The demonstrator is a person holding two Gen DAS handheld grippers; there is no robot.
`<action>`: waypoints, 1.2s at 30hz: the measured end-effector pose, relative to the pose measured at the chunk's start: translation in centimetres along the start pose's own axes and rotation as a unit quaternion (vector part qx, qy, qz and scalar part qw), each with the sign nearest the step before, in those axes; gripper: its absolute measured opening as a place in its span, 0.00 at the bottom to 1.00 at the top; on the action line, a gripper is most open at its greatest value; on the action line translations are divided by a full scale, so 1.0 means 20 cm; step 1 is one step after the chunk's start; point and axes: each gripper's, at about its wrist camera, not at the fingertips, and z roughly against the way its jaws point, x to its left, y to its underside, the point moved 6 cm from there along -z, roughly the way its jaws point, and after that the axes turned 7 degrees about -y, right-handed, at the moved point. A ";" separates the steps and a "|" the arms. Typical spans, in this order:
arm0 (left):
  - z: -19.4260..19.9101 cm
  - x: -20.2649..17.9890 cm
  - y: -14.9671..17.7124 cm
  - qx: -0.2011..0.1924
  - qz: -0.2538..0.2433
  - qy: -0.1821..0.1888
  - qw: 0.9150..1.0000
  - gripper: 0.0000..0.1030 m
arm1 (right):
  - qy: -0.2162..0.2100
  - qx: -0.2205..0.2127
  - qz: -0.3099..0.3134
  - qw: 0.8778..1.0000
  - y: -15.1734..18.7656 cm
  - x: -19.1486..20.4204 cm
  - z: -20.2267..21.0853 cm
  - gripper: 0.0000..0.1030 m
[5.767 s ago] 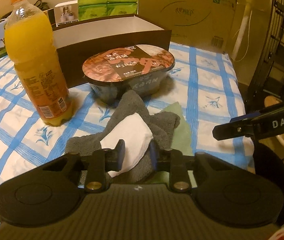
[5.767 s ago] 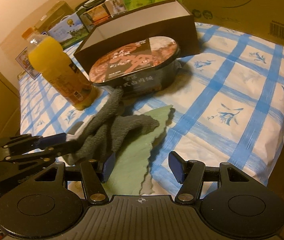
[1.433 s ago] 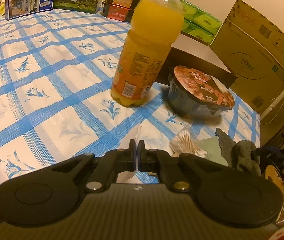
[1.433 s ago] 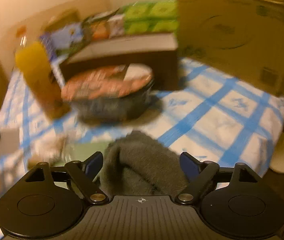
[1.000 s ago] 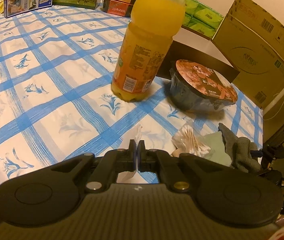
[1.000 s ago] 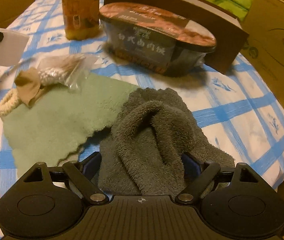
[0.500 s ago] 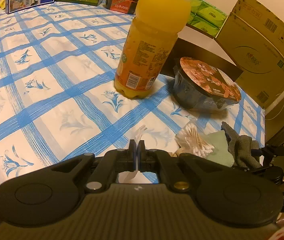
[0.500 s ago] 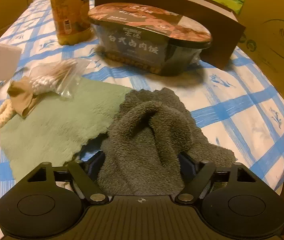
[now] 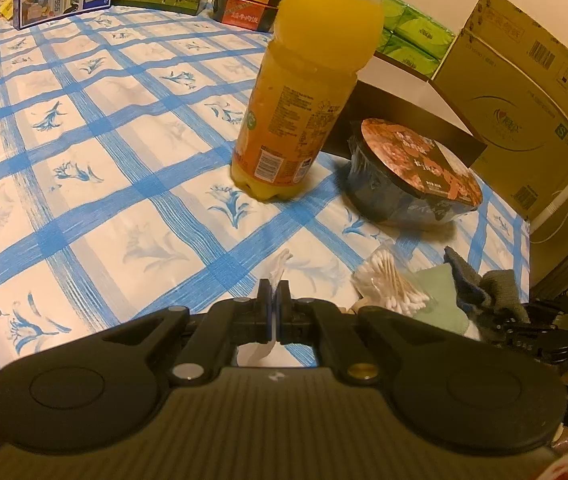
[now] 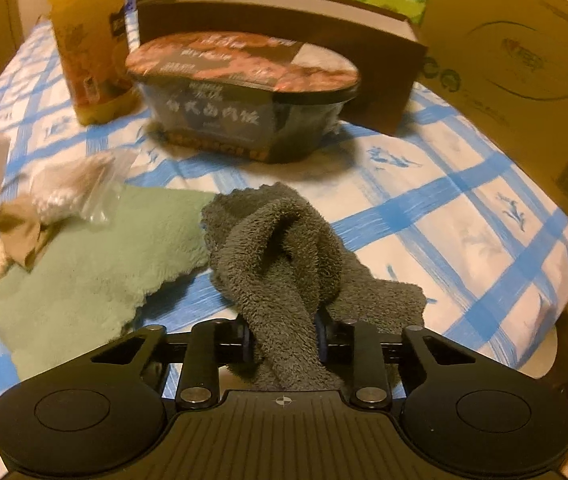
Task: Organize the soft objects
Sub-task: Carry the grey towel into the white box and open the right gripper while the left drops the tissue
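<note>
The right hand-held gripper [image 10: 282,338] clamps a bunched dark grey terry towel [image 10: 284,248], lying beside a pale green fleecy cloth [image 10: 91,256] on the desk; the left hand-held gripper [image 9: 273,294] pinches a thin white tissue [image 9: 277,266]

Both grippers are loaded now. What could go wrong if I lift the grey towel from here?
1. The grey towel overlaps the green cloth's edge; lifting may drag the cloth, plus the swab bag resting on its far corner.
2. The right gripper pinches only one bunched fold, so the towel may slip out or unroll.
3. The left gripper holds a thin white tissue by its edge; a quick move may tear or drop it.
</note>
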 end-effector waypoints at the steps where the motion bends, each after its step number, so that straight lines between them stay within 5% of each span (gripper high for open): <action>1: 0.00 0.00 0.00 -0.002 0.000 -0.001 1.000 0.01 | -0.003 -0.004 -0.009 1.000 0.00 -0.01 0.02 0.26; 19: 0.04 0.20 -0.23 -0.042 -0.027 -0.036 0.998 0.01 | -0.076 -0.106 -0.083 0.988 -0.37 -0.07 0.45 0.26; 36: -0.13 0.24 -0.87 -0.104 -0.088 -0.015 0.991 0.01 | -0.085 -0.206 -0.057 0.973 -1.04 -0.22 0.42 0.26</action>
